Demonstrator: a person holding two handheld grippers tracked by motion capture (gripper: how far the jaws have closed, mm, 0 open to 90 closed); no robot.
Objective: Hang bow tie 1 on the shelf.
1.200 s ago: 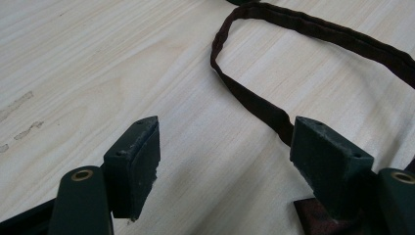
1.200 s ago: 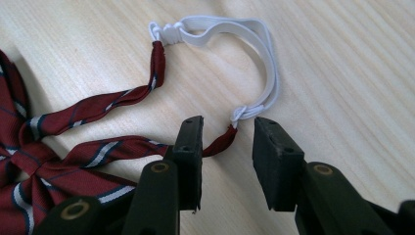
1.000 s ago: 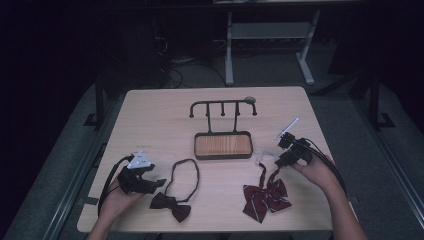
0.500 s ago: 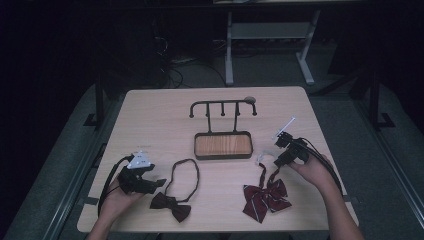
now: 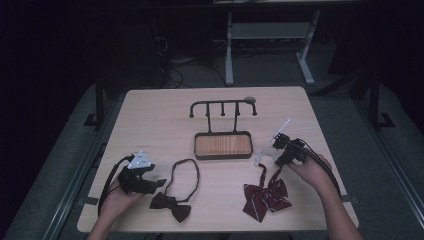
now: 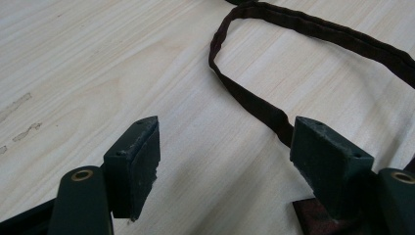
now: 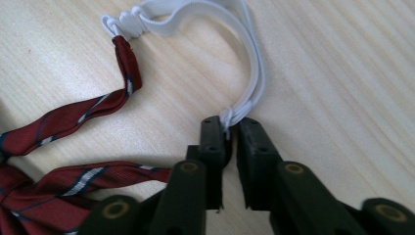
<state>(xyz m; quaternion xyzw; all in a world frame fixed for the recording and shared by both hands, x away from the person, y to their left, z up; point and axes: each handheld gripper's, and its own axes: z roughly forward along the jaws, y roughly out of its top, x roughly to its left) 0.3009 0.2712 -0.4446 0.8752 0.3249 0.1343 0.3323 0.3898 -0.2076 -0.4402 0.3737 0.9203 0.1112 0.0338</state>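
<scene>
A dark brown bow tie (image 5: 170,206) with a looped strap (image 5: 186,175) lies at the front left of the table. My left gripper (image 5: 159,184) rests beside it, open; the strap (image 6: 264,105) passes just past its right fingertip (image 6: 328,156). A red striped bow tie (image 5: 266,196) lies at the front right, its white elastic band (image 5: 264,158) reaching up from it. My right gripper (image 7: 231,128) is shut on the white elastic band (image 7: 254,63), low on the table, with the red straps (image 7: 88,110) to its left.
A black hook rack (image 5: 223,106) rises from a wood-lined tray base (image 5: 222,145) at the table's middle. The pale wooden table (image 5: 150,120) sits on a dark floor, with a white frame (image 5: 265,35) behind it.
My right gripper has slid a little toward the left and nearer, dragging the elastic band with it. The left gripper has stayed where it was.
</scene>
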